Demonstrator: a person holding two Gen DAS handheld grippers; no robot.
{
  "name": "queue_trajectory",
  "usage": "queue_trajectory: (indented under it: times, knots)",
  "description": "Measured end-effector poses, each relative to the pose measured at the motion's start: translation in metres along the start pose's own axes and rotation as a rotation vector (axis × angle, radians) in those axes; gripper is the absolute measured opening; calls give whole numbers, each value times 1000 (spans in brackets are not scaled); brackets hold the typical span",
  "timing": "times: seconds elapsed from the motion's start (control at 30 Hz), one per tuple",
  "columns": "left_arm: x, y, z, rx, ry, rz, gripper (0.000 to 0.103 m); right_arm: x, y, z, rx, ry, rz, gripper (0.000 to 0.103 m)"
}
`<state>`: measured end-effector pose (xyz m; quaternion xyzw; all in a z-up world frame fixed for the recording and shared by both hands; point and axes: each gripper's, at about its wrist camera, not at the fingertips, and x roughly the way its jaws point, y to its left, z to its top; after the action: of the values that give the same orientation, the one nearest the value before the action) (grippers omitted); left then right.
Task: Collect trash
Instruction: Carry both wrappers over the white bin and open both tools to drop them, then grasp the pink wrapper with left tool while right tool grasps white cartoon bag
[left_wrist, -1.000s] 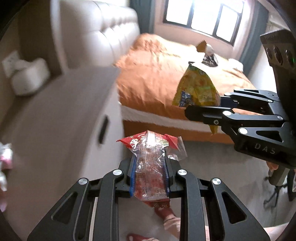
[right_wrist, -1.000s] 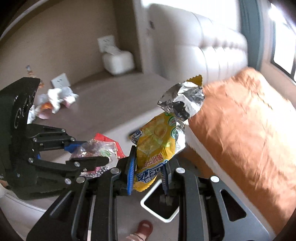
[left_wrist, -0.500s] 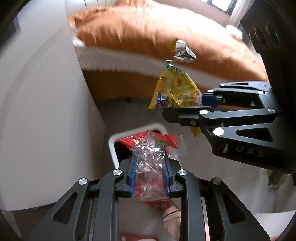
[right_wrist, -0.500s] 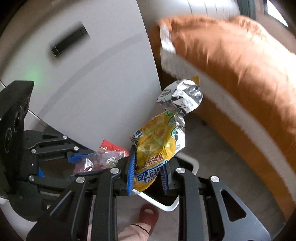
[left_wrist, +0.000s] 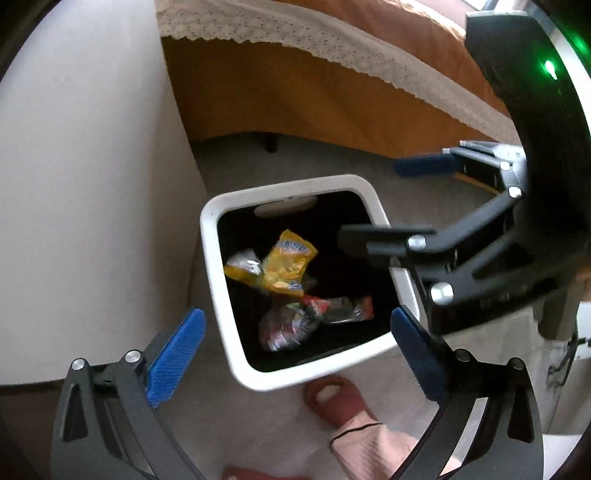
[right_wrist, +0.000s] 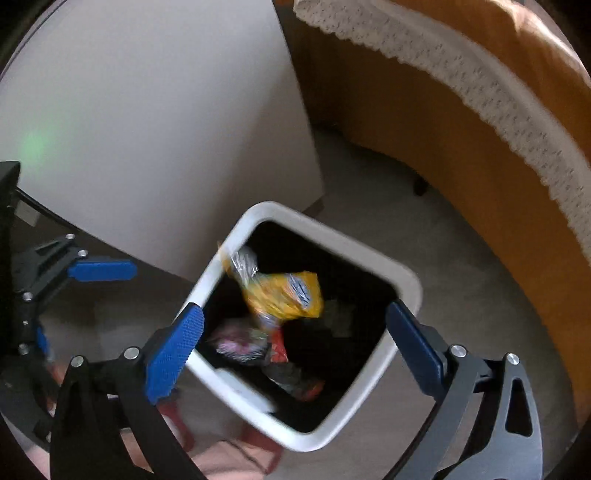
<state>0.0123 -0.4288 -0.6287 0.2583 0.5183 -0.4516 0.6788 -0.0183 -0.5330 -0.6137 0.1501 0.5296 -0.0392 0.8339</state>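
Both tools hang over the white bin (left_wrist: 221, 295), which stands on the floor between the cabinet (left_wrist: 92, 184) and the bed (left_wrist: 332, 92). The left tool (left_wrist: 295, 343) is spread wide with nothing between its blue pads (left_wrist: 177, 350), and the right tool (right_wrist: 291, 339) is likewise released and empty. The trash lies inside the bin: a yellow wrapper (left_wrist: 284, 262) rests on top toward the cabinet side, and a red wrapper (left_wrist: 340, 308) sits lower beside a clear crumpled bag (left_wrist: 284, 325). In the right wrist view the yellow wrapper (right_wrist: 284, 295) looks blurred, so it may not have settled. The drop step appears done for this pair of pieces. The person's slippered foot (left_wrist: 332, 398) is just beside the bin. The next move, by this reading, calls for lifting both tools clear of the rim and turning away to look for more litter; whether any remains cannot be told from these views.
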Motion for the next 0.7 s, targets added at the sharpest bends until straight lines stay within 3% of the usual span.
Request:
queue_trajectory:
  times: [0.13, 0.4, 0.57, 0.7]
  knots:
    - [-30, -1, 13, -7, -25, 8, 98, -30, 4, 16, -10, -26, -29, 99]
    - [-158, -11, 53, -7, -141, 46, 98, -144, 33, 62, -39, -121, -60, 99]
    - [-258, -13, 83, -48, -272, 68, 98, -244, 59, 109, -58, -254, -98, 99]
    - [-343, -4, 94, -136, -385, 82, 98, -325, 95, 142, -70, -416, -102, 99]
